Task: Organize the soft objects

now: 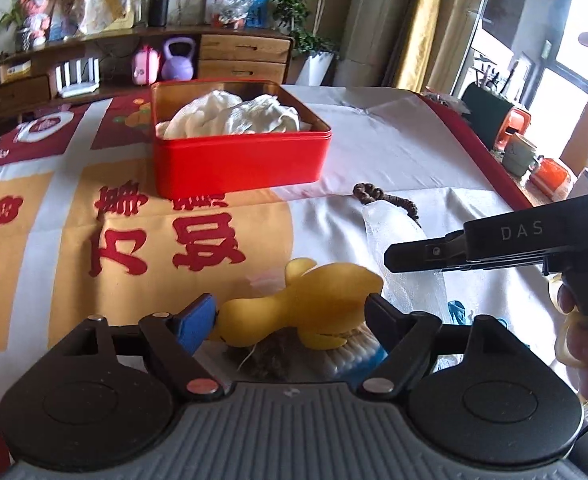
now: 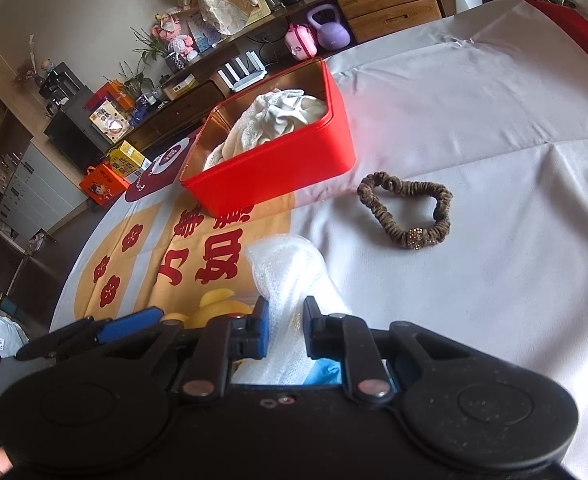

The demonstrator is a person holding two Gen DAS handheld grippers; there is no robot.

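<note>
Left wrist view: left gripper (image 1: 291, 310) jaws spread around soft yellow rubbery toy (image 1: 294, 304), blue pad and black fingertip both touching its sides, so clamped on it. Beneath, a fuzzy brown clump (image 1: 265, 360) and a pack of cotton swabs (image 1: 350, 354). Behind, red rectangular tin (image 1: 237, 164) holding crumpled white cloth (image 1: 229, 116), standing on smooth printed tablecloth (image 1: 394, 148).

Right wrist view: right gripper (image 2: 285, 320) jaws nearly together, pinched on bubbly translucent plastic wrap (image 2: 289, 276). Ruched brown scrunchie (image 2: 408, 210) with a glittery bead lying flat on the cloth, apart from the tin, right of it. Something blue under the wrap, unclear.
</note>
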